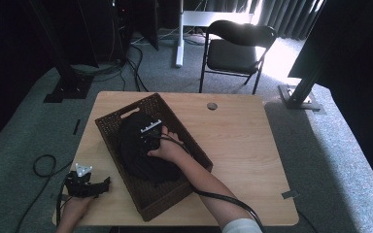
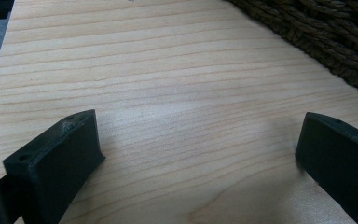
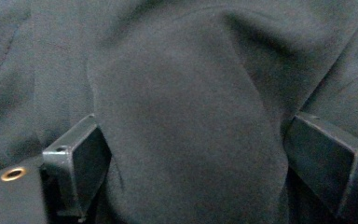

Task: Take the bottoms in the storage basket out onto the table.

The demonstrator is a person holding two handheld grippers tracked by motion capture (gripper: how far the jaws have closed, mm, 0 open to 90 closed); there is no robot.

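A dark wicker basket (image 1: 184,138) sits at an angle on the left half of the wooden worktop (image 1: 238,141), and everything here is placed against it. A heap of black cloth (image 1: 138,150) lies inside the basket, covering most of its floor from the far end to past the middle. The right claw (image 1: 148,138) is down inside the basket, pressed into the top of the cloth, with the person's right hand (image 1: 167,148) gripping it from the near side and a black cable trailing back along the forearm. In the right gripper view the right claw (image 3: 193,154) stands wide, and a thick fold of the cloth (image 3: 186,121) bulges up between its two jaws, touching both. The left claw (image 1: 97,187) rests outside the basket, just beside its left wall near the near-left corner of the worktop, with the grey plate on top. In the left gripper view the left claw (image 2: 198,154) is spread wide over bare wood, holding nothing, and the basket (image 2: 335,42) wall runs across the upper right corner.
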